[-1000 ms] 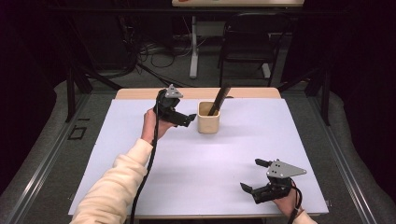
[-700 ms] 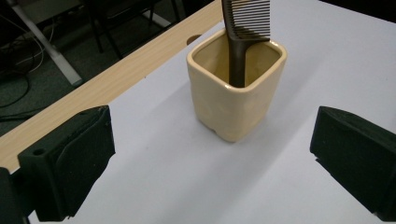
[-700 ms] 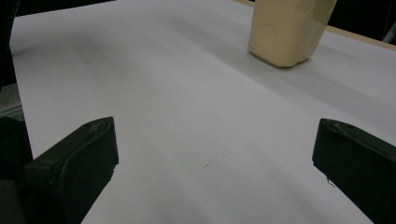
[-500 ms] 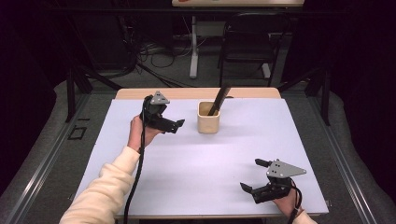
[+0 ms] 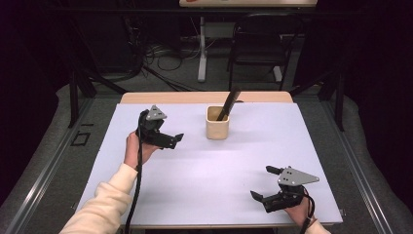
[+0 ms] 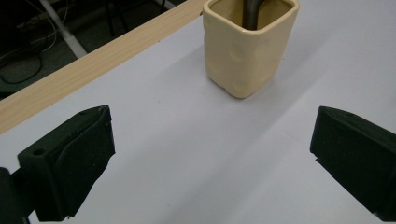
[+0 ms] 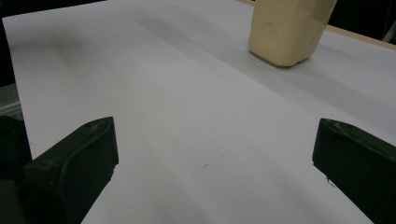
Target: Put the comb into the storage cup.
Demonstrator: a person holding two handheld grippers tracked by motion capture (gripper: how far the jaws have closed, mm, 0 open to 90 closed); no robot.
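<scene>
A cream square cup stands at the far middle of the white table, with a dark utensil handle leaning out of it. My left gripper is open and empty, held left of the cup and apart from it. In the left gripper view the cup with the handle sits beyond the spread jaws of the left gripper. My right gripper rests open and empty near the front right edge. The right gripper view has the cup far ahead of that gripper.
A wooden strip runs along the table's far edge. Behind it are a dark chair, a white post and floor cables. Metal rails flank both sides of the table.
My left gripper has drawn back from the cup, moving left and toward the near side while staying open. The right gripper has not moved.
</scene>
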